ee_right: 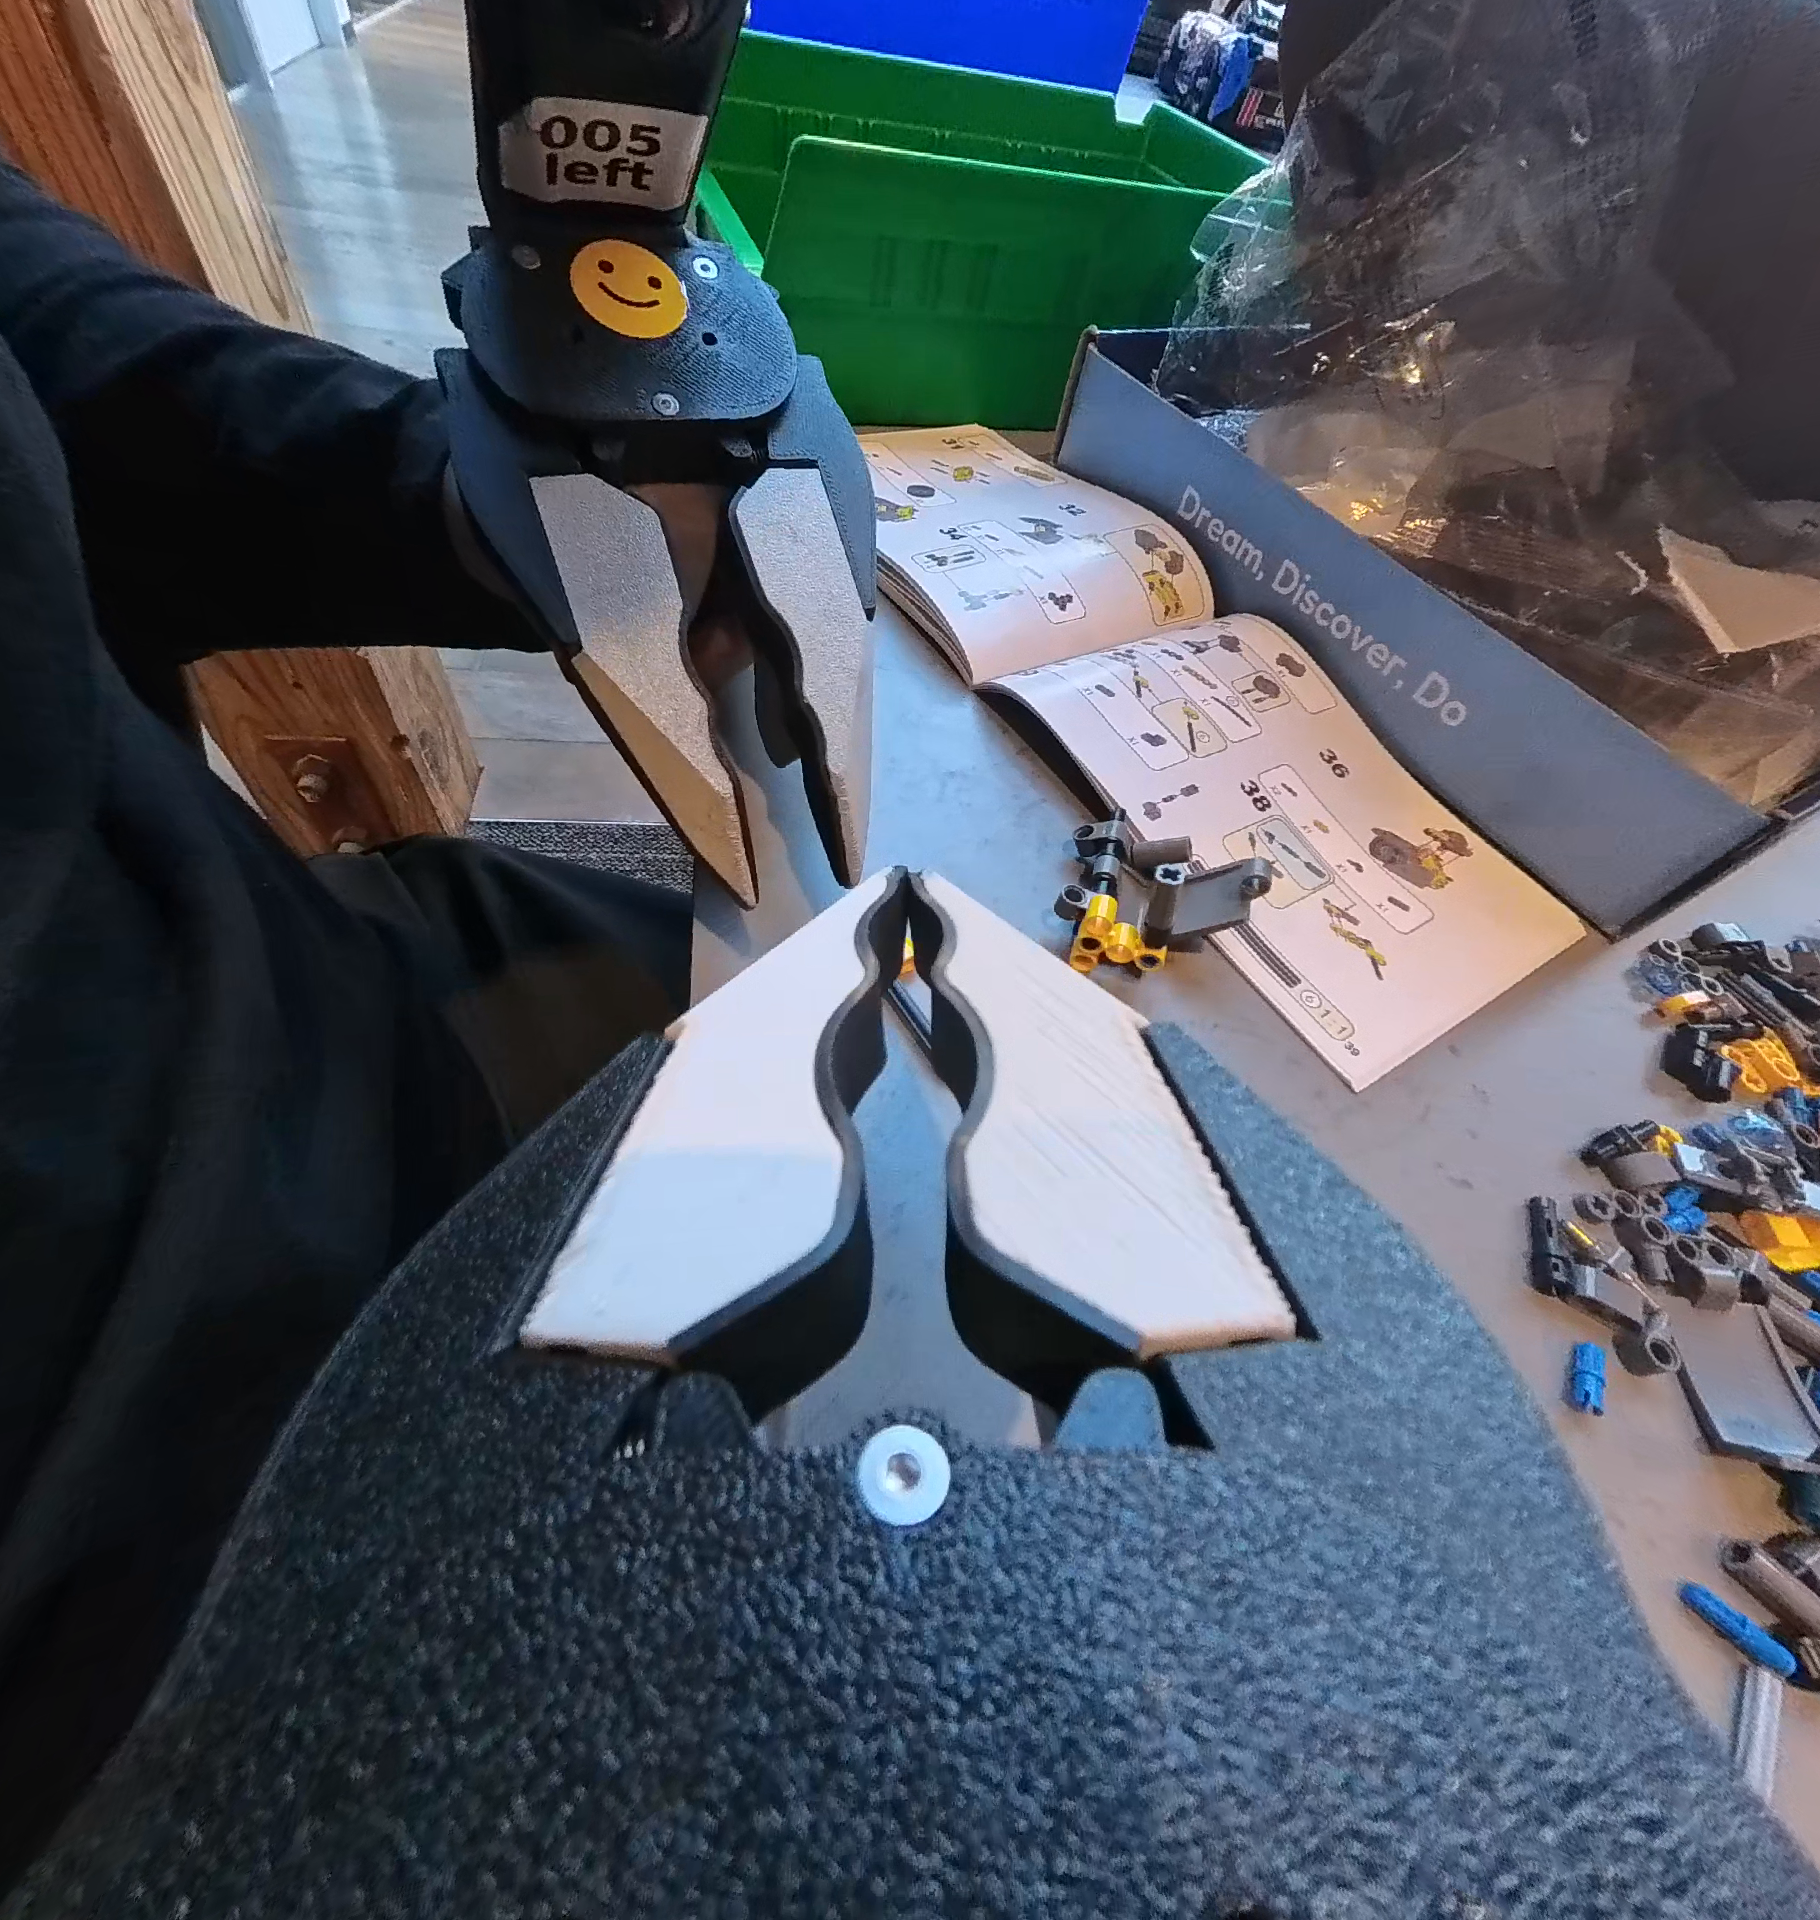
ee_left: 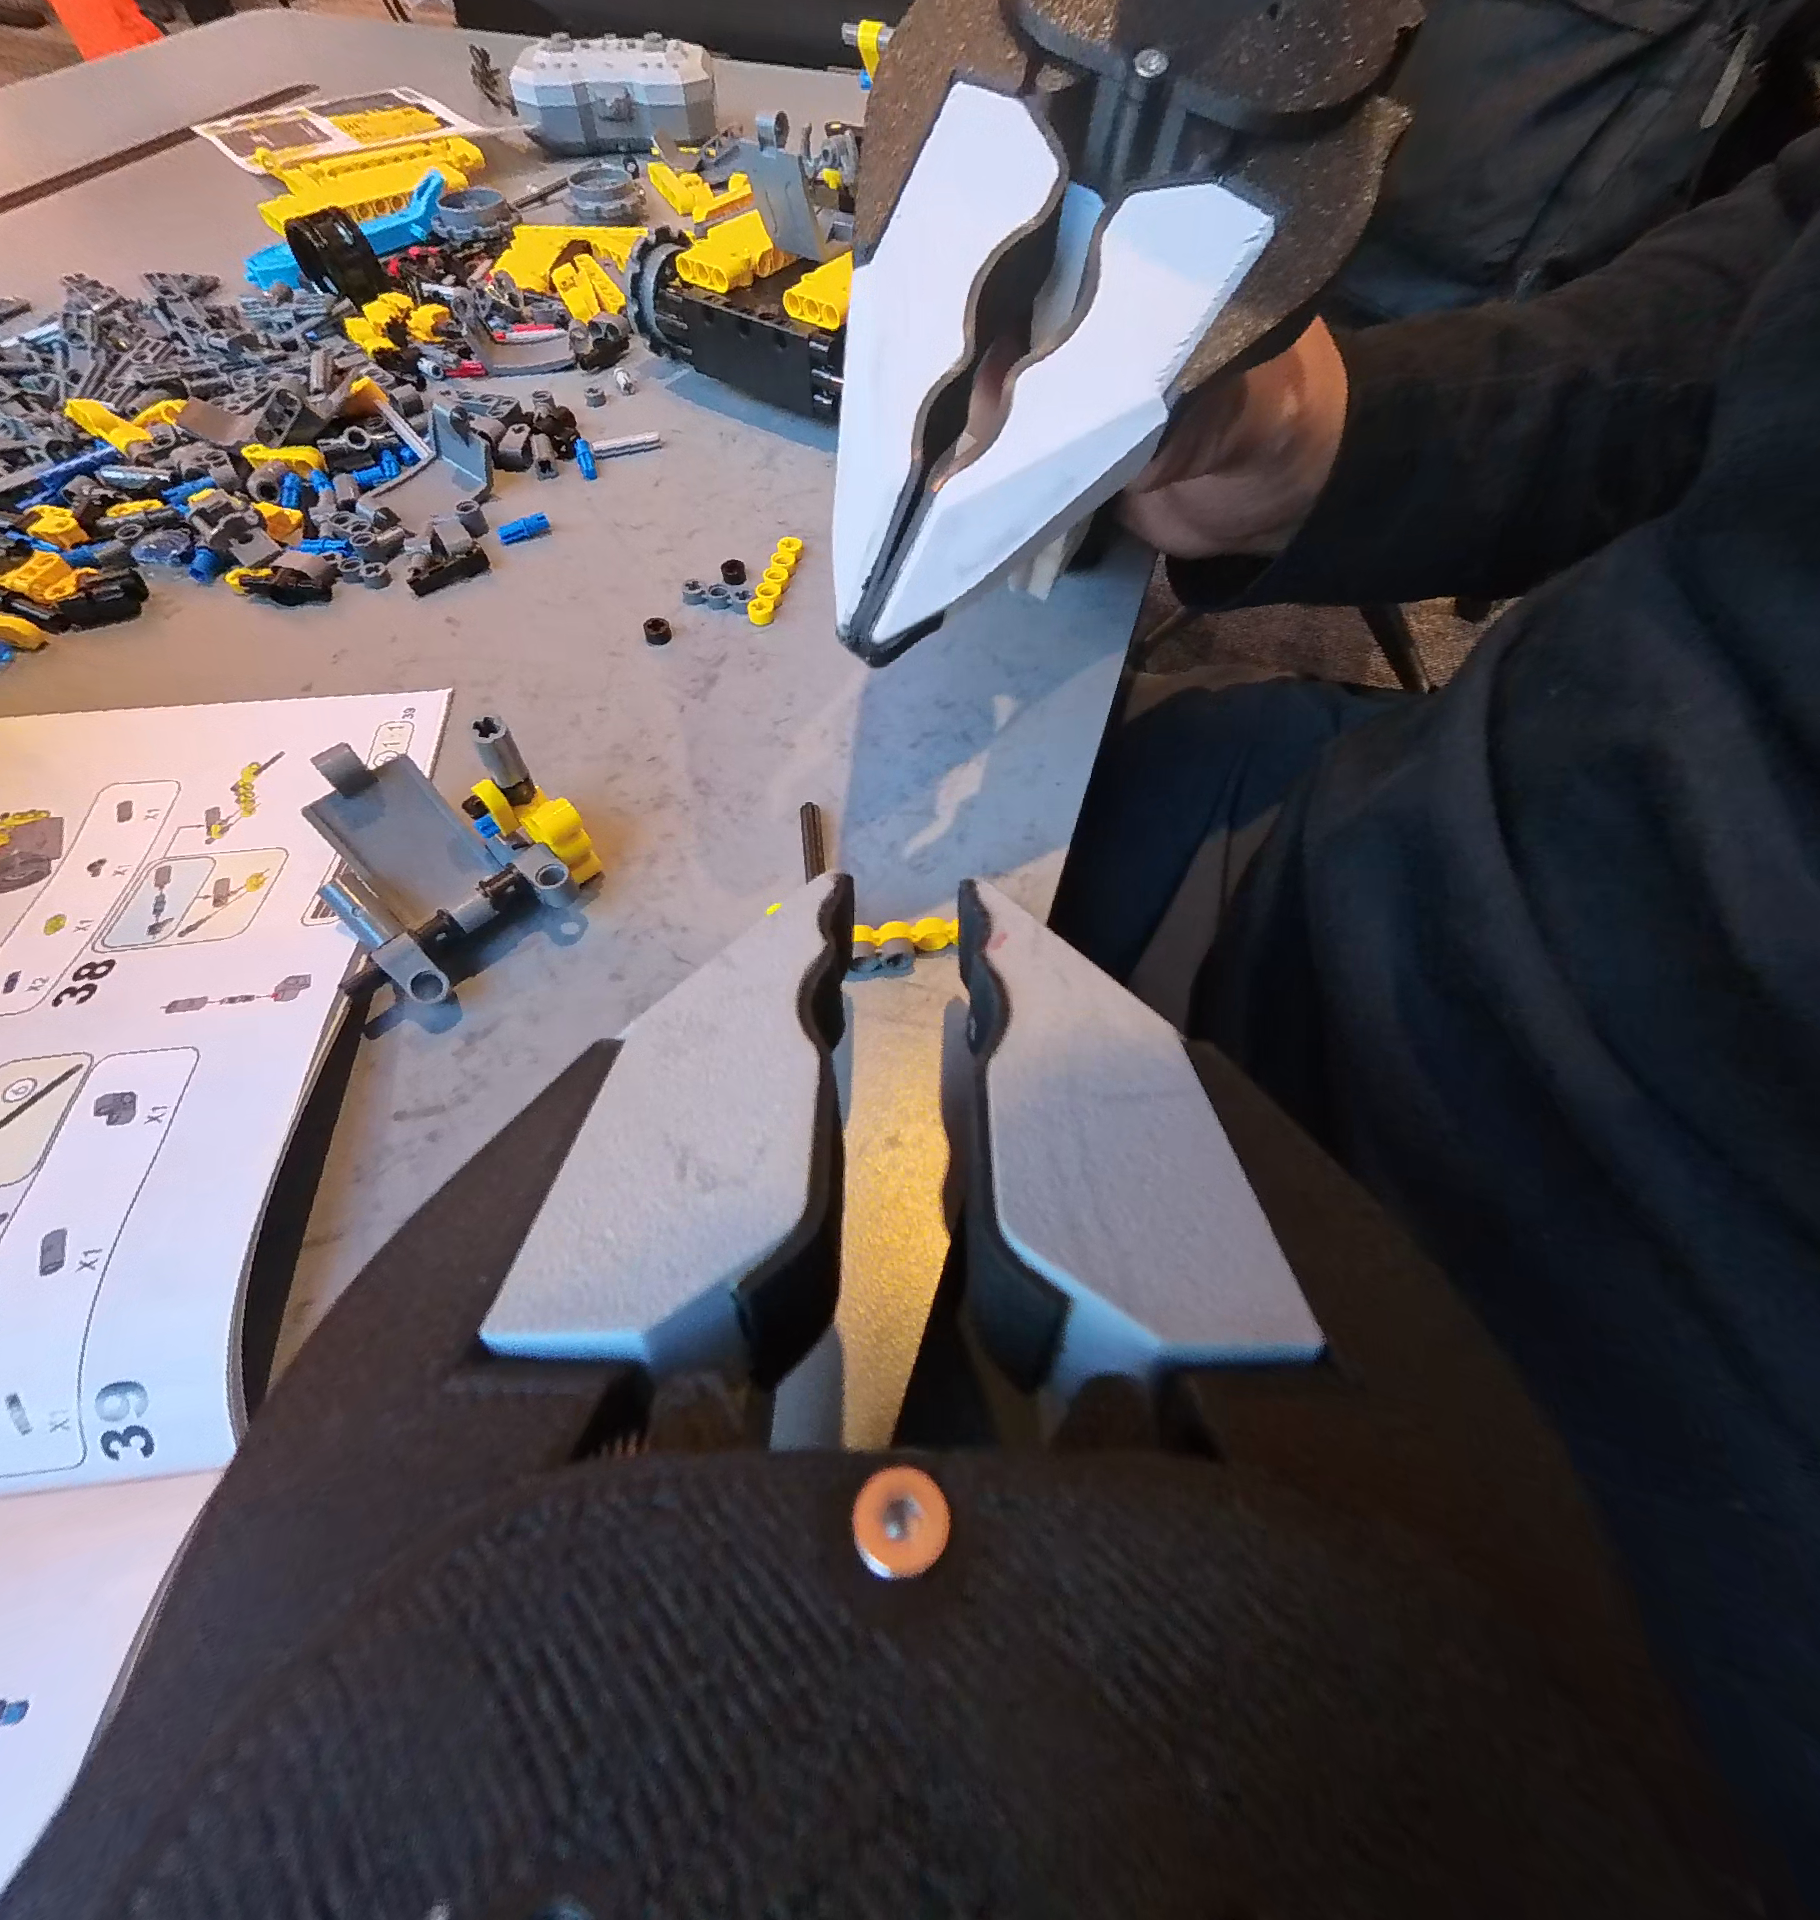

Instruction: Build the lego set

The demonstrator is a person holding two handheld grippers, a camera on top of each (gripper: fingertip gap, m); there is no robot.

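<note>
**Operator:** Left claw (ee_left: pixel 904 896) status: jaws parted, nothing held. It hangs over the grey worktop (ee_left: pixel 677 727) edge, directly above a short yellow perforated plastic beam (ee_left: pixel 904 933) lying flat.

**Checker:** And your right claw?

**Operator:** Right claw (ee_right: pixel 907 878) tips are pressed together, empty as far as I can tell. It points down near the left one.

**Checker:** Surroundings?

**Operator:** A grey-and-yellow brick sub-assembly (ee_left: pixel 470 873) rests beside the open white instruction booklet (ee_left: pixel 127 1039). Loose grey, blue and yellow parts (ee_left: pixel 158 436) lie heaped farther off.

You have a lettered white tag (ee_right: pixel 601 156) and smiley sticker (ee_right: pixel 627 289) on the left gripper (ee_right: pixel 794 888), step numbers in the booklet (ee_right: pixel 1197 727), and white lettering on the grey box flap (ee_right: pixel 1405 665).
</note>
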